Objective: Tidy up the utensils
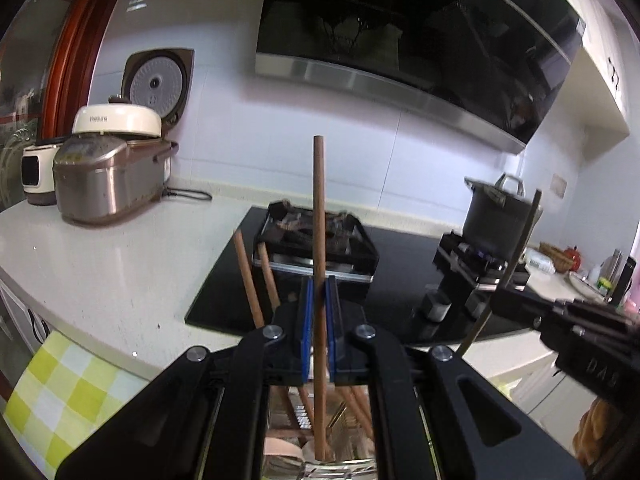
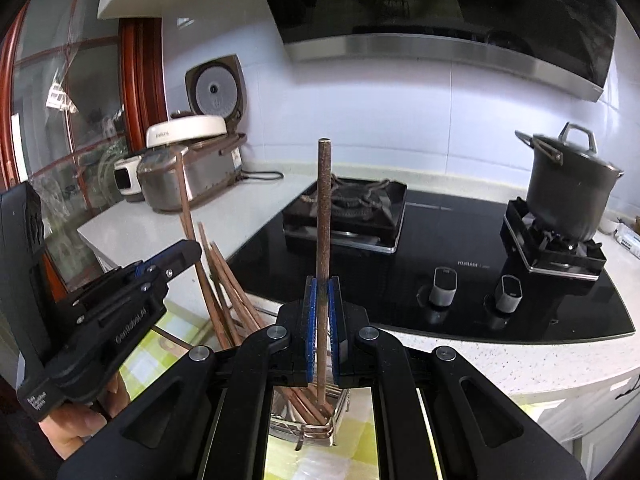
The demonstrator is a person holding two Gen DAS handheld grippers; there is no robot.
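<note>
Tongs of the left hand, at left in the right wrist view, are clamped on one brown chopstick, tilted slightly. Beside it, more chopsticks lean in a wire holder at bottom centre. Right tongs, centre frame, grip a darker chopstick upright above that holder. Desk and pot lie at right.

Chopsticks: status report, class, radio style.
Left gripper shut on brown chopstick, upright. Right gripper shut on speckled chopstick. Metal holder below, other chopsticks inside. Nothing blocking.
</note>
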